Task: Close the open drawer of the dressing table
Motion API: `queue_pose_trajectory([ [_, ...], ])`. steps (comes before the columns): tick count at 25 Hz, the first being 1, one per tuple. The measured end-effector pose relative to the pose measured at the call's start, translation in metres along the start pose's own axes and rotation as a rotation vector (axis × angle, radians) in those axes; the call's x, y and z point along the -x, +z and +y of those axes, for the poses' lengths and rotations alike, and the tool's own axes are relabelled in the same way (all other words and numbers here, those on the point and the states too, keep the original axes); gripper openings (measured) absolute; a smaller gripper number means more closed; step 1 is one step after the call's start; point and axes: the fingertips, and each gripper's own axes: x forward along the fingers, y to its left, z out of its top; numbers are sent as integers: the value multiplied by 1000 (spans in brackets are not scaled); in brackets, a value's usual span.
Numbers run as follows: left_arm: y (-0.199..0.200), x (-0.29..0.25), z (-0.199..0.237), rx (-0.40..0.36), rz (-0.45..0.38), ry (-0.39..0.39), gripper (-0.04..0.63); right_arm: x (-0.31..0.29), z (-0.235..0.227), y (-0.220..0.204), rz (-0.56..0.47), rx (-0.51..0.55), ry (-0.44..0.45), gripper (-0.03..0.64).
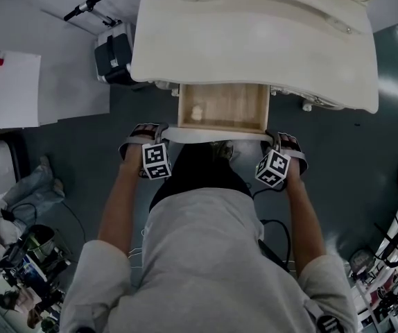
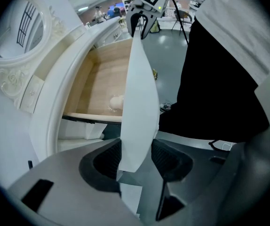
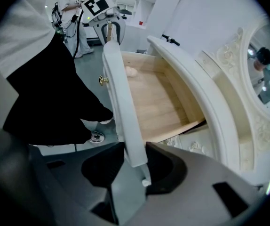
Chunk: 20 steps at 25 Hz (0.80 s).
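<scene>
Straddling the pulled-out drawer front (image 1: 216, 136), left tongs (image 2: 136, 160) and right tongs (image 3: 134, 160) clamp its 2 ends.

Drawer (image 1: 223, 106) open, projecting from under dressing table (image 1: 254, 47) toward person. Small object (image 1: 197, 112) inside drawer, left of centre. Left gripper (image 2: 136, 159) at left end of drawer front (image 1: 216, 136), right gripper (image 3: 134, 157) at right end; front between jaws of each.

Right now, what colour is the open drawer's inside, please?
The drawer's inside is pale tan wood, clearest in the right gripper view.
</scene>
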Motion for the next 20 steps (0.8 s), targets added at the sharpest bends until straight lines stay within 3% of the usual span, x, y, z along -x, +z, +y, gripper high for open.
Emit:
queue_pose_trajectory([
  [20, -1, -6, 21, -6, 9, -9, 198, -9, -19, 4, 2, 12, 2, 149],
])
